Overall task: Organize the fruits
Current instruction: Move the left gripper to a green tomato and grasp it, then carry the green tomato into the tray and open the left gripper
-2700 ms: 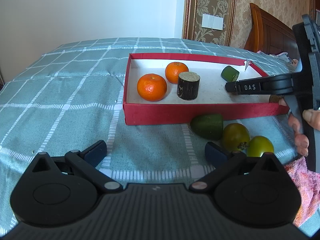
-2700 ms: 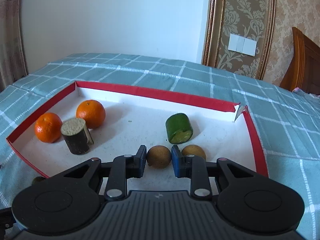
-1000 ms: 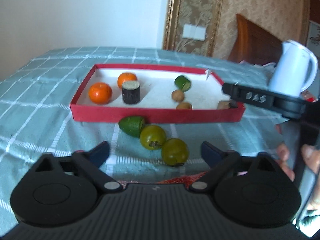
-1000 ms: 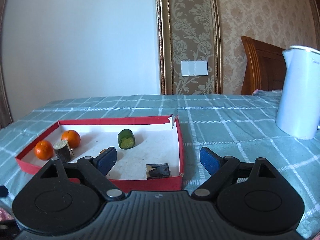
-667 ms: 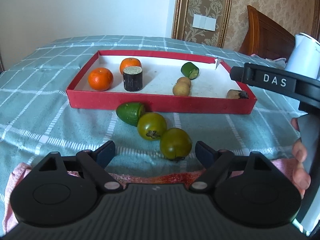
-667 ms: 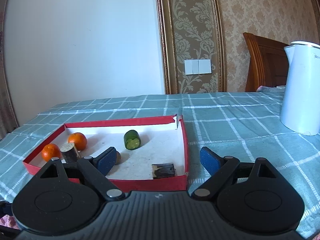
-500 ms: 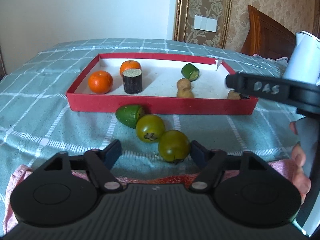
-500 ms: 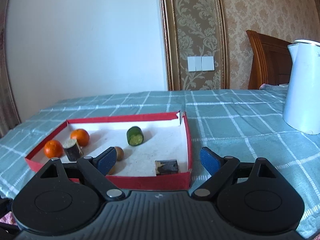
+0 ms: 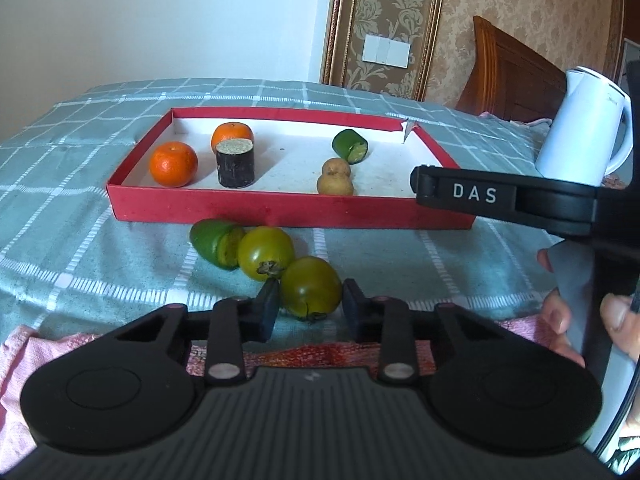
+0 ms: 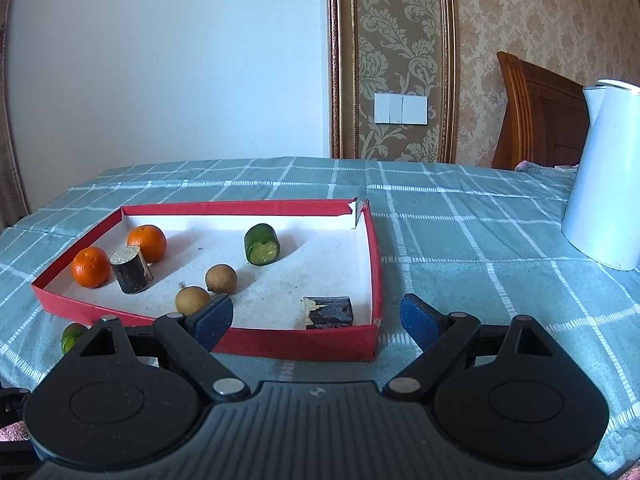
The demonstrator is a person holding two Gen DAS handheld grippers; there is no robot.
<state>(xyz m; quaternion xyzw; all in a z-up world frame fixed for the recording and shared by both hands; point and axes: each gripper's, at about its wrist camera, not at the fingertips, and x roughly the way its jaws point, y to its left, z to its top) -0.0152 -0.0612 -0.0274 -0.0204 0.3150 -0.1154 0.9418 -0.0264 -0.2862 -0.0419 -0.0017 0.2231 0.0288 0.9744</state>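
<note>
The left gripper (image 9: pixel 310 302) is clamped on a green tomato (image 9: pixel 311 286), one pad on each flank at about its widest part. The tomato sits on the cloth-covered bench (image 9: pixel 80 240), right at the gripper's tips and well short of the red tray (image 9: pixel 280 210) ahead. Touching it on the far left side is a second tomato (image 9: pixel 266 252), and beyond that a cut green fruit (image 9: pixel 216 242), both just short of the tray's near wall.

Judging by its look, the tomato is light, round, smooth-skinned and firm but not hard. A glossy sphere can squirt out forward or back if the pads sit off the middle, so the hold across the equator looks right; a grip nearer the top or the stem end would be less sure. Too hard a squeeze could bruise or split the skin. The neighbour leaning on it may roll when this one lifts.

Inside the tray, ahead of the gripper: two oranges (image 9: pixel 174 163) and a dark cylinder (image 9: pixel 236 162) to the left, two small brown fruits (image 9: pixel 335 184) and a cut green piece (image 9: pixel 351 145) nearer the middle. Bare floor lies between these groups for setting the tomato down; the low wall must be cleared first.

The right gripper (image 10: pixel 316 316) stands wide with nothing between its pads, held over the tray's near right corner, close to a dark slab (image 10: pixel 330 311) lying there. A white kettle (image 10: pixel 604 208) stands off to its right.
</note>
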